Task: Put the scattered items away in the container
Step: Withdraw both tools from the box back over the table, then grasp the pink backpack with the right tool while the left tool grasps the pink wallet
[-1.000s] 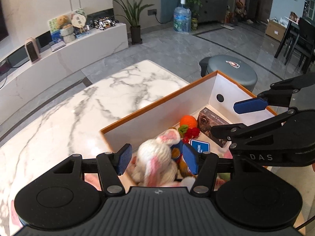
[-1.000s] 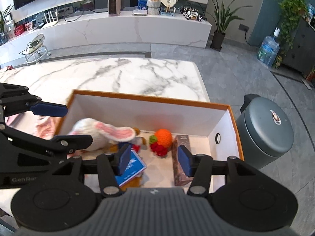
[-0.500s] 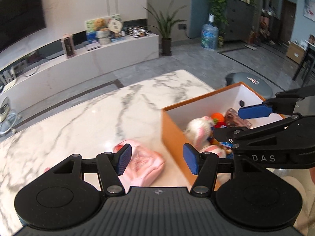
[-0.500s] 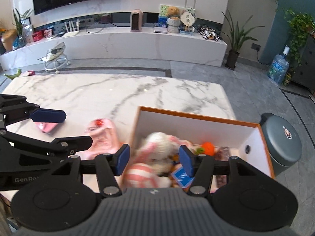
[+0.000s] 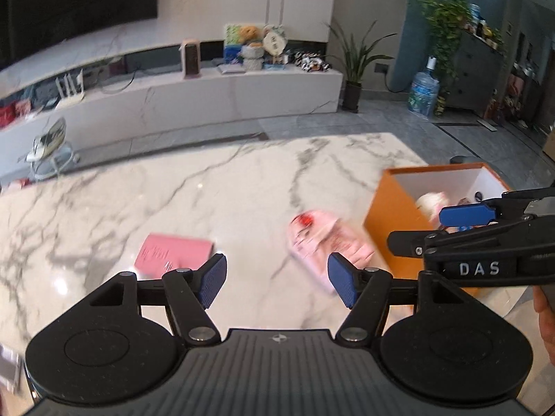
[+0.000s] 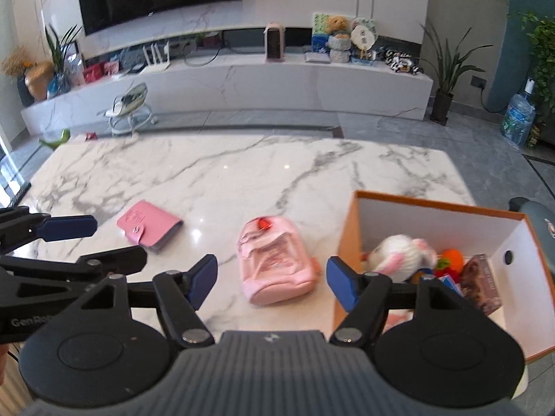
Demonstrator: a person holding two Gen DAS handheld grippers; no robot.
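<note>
Blurred by motion in the left wrist view: pink backpack (image 5: 329,242) and box contents smeared, not readable there. Cut off at the frame edges: the near right corner of the orange box (image 6: 347,235), plus a sliver of a hand at the far right of the left view. Partly hidden behind the right gripper's finger: lower contents of the box.

Left gripper (image 5: 277,282) angled downward over the marble table (image 5: 208,187), jaws opening, nothing between the blue pads (image 5: 211,279). Right gripper (image 6: 270,282) angled downward likewise, jaws opening, empty, with the pink backpack lying on the table beyond the gap, untouched. Each gripper visible from the side in the other's view.

On the table, outside the box: two items, one pink backpack just left of the box, one pink notebook (image 6: 147,230) farther left, well apart from it. Inside the box: one white plush rabbit (image 6: 402,253), one orange knitted toy (image 6: 451,260), one brown carton (image 6: 482,284), one blue card, only partly seen.
</note>
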